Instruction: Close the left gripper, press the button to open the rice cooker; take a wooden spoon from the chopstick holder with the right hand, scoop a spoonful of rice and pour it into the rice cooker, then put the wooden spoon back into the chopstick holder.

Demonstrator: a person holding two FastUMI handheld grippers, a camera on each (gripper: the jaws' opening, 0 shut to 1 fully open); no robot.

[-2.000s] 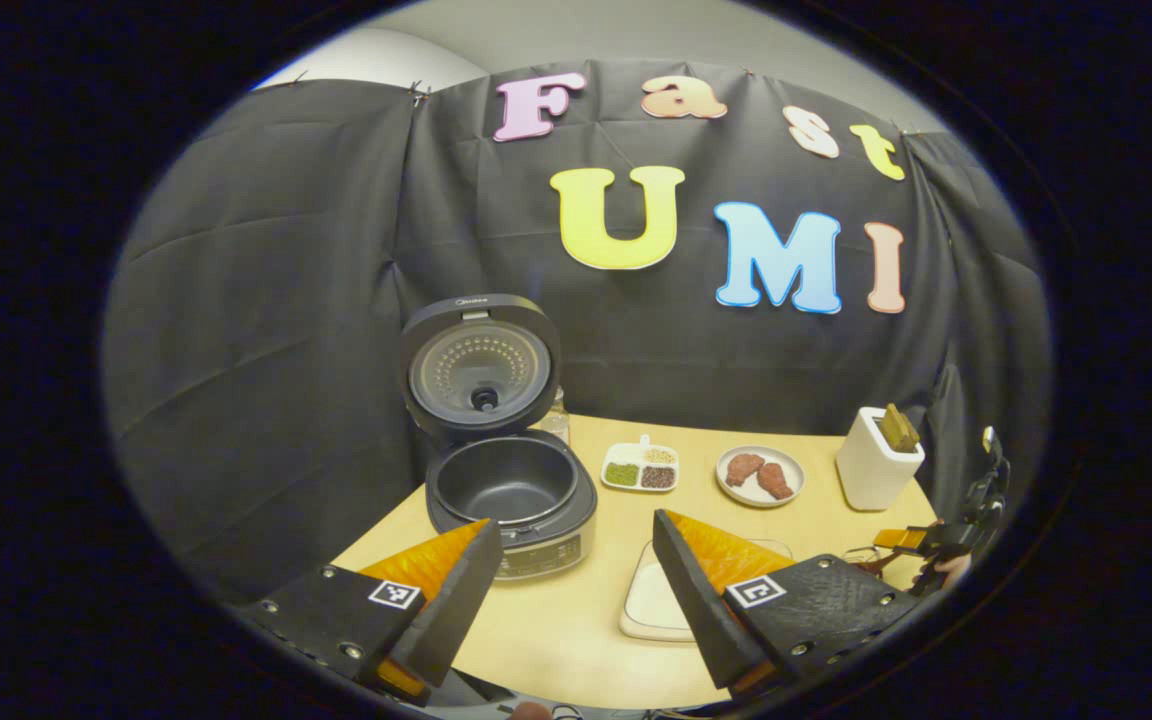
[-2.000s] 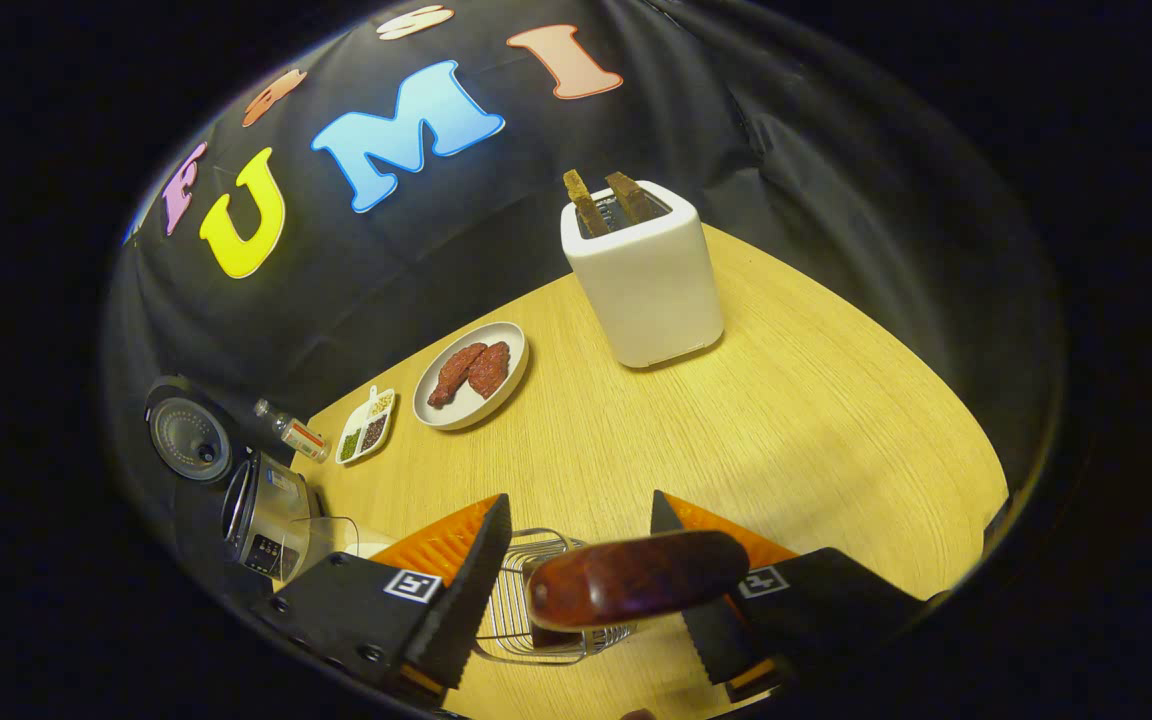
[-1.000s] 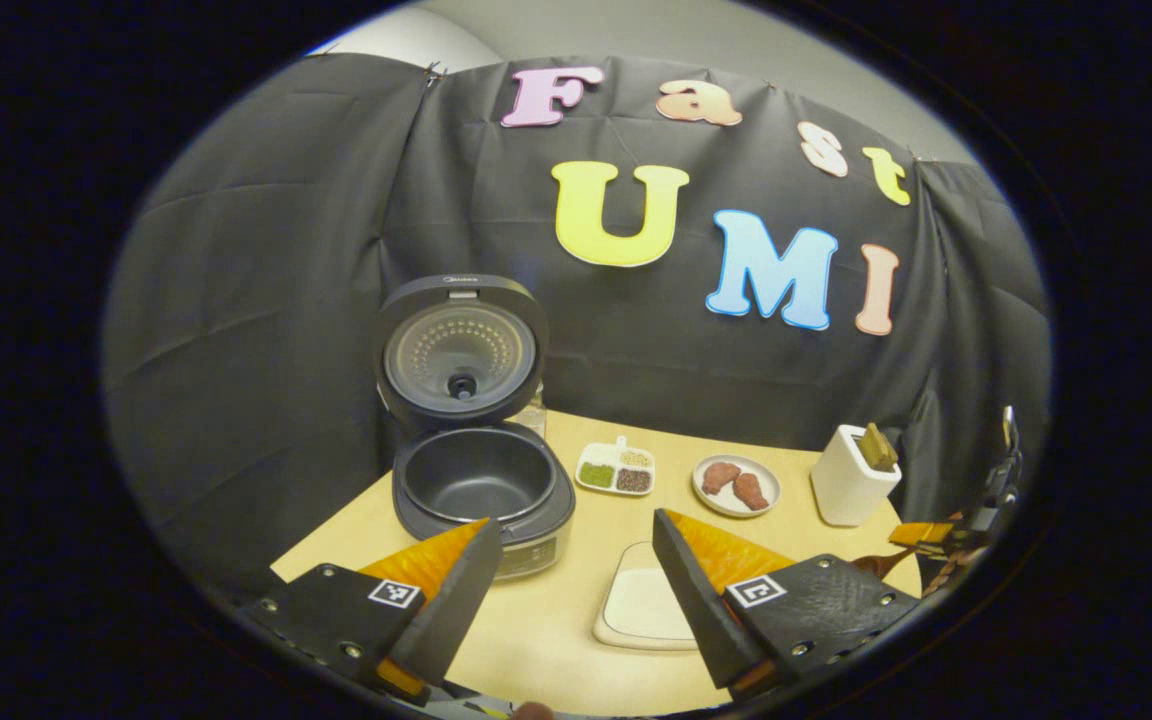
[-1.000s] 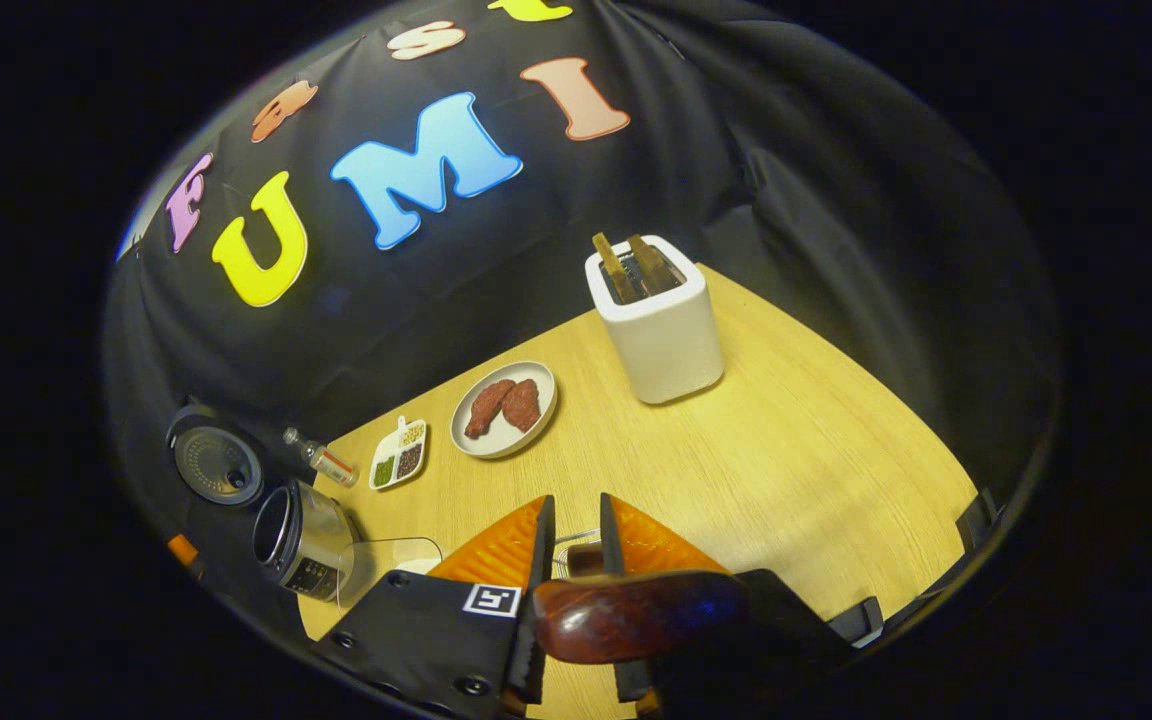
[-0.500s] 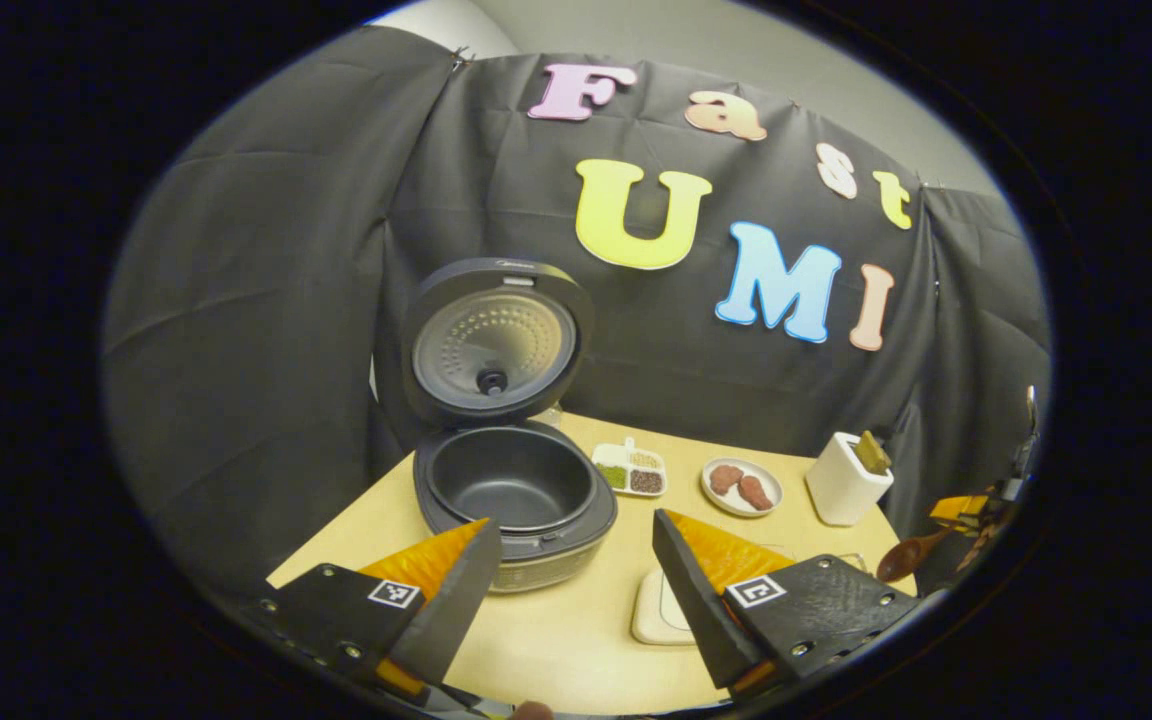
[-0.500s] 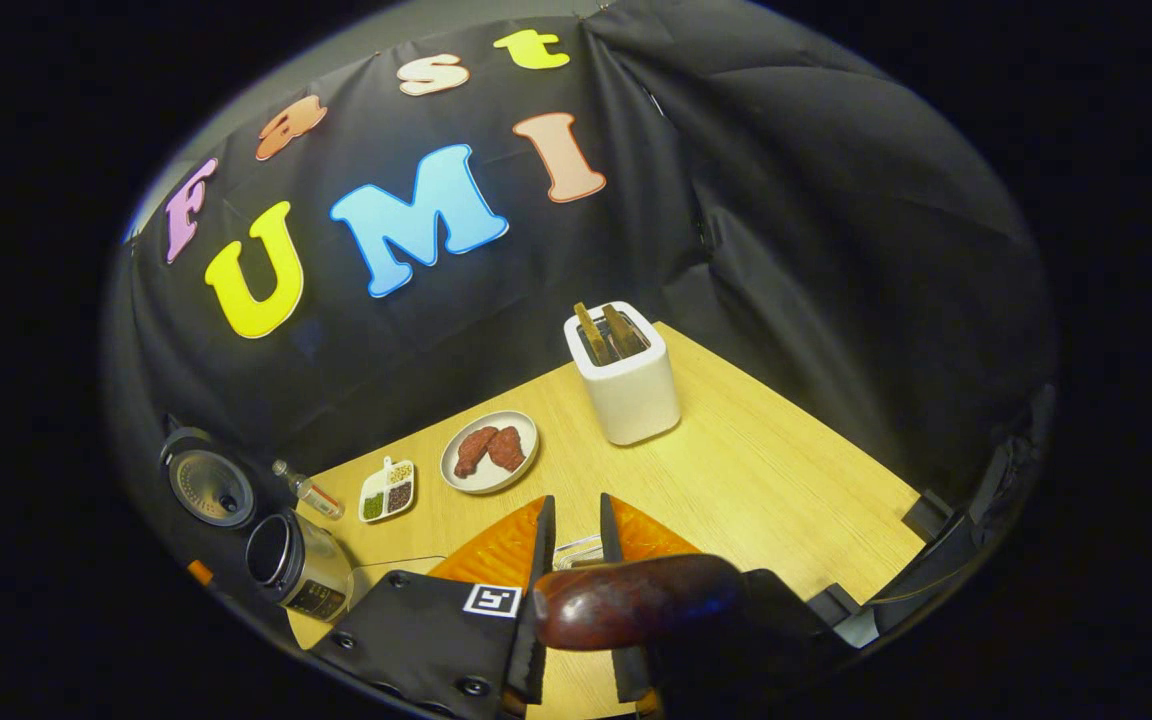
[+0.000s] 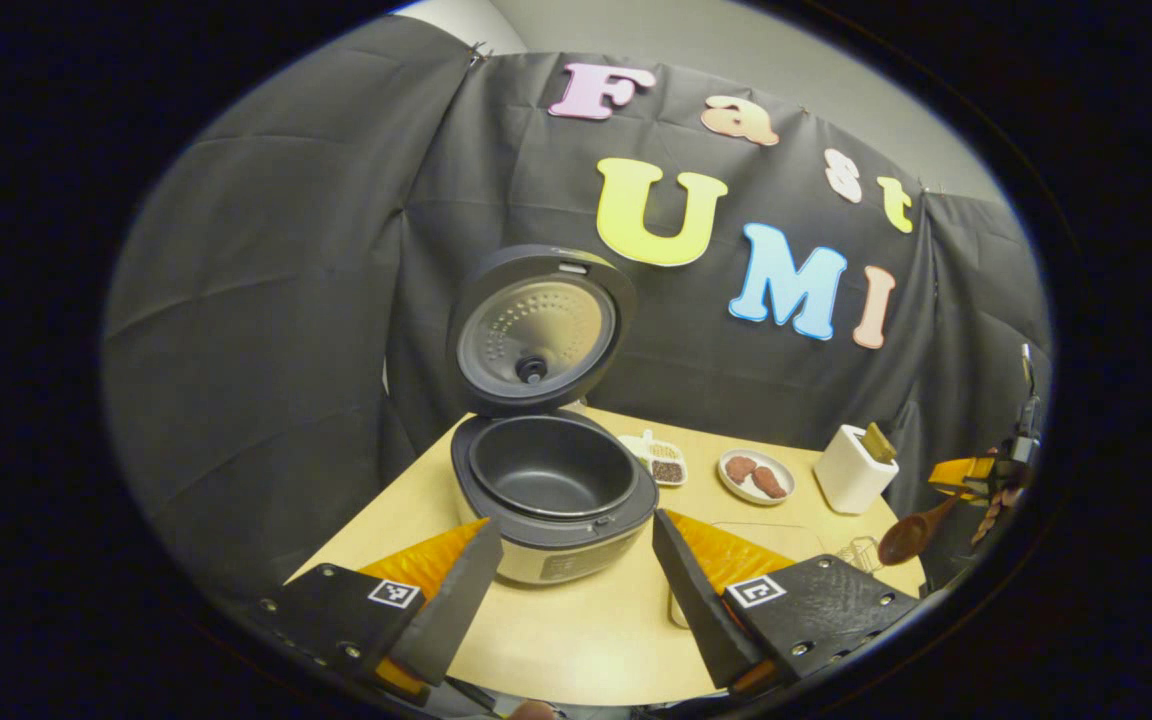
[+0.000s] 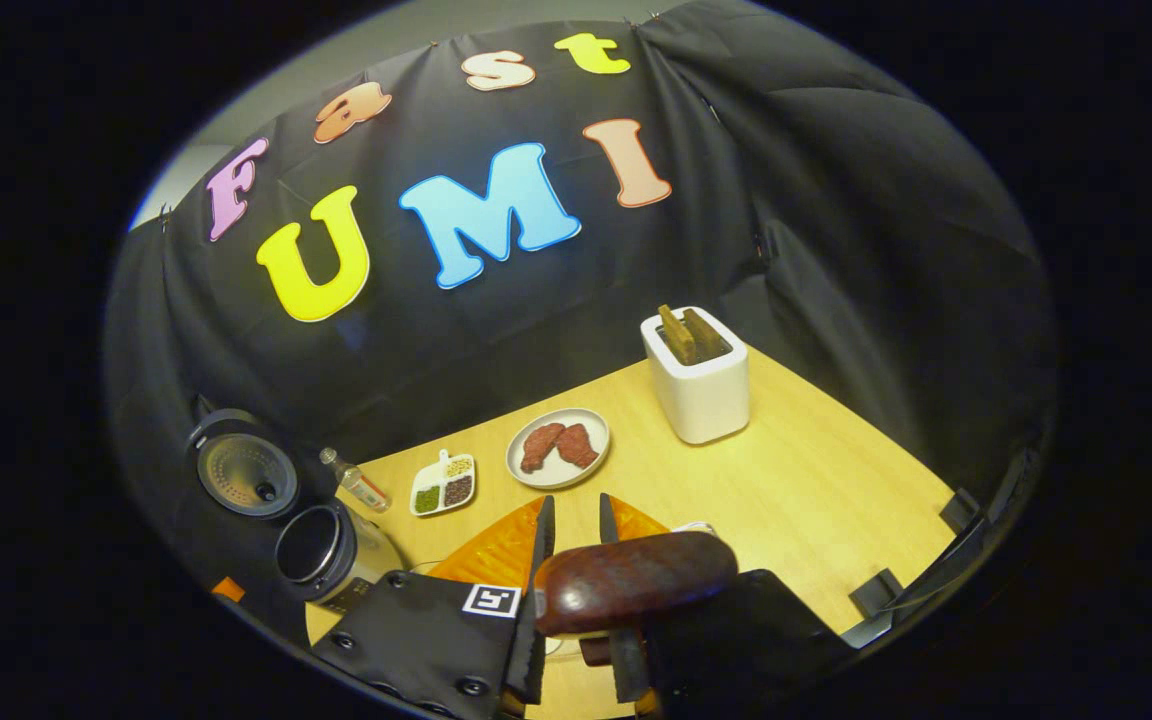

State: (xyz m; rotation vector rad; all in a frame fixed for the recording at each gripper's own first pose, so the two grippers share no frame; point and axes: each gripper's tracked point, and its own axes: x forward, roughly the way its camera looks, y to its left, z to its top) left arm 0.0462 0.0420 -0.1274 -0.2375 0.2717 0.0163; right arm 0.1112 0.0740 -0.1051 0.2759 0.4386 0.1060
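One wooden spoon [image 8: 633,582], clamped between right gripper [image 8: 572,520] fingers; left gripper [image 7: 568,560] fingers apart. Advice: keep bowl level, steer clear of rice cooker [image 7: 551,490] rim.

Left gripper [image 7: 568,585]: two wedge-shaped fingers, each tapering to a pointed tip, mounted on dark angular carriage blocks. Each block carries one square white fiducial tag with a black pattern on its upper face. Round screw heads sit along the outer lower edges of both blocks. The inner finger edges look finely serrated.

Right gripper [image 8: 572,560]: same build in its own view, with a dark flat carriage block on the left side bearing one square black-and-white tag and several round screw heads near its lower edge. The right-side block is largely hidden. Finger edges are toothed.
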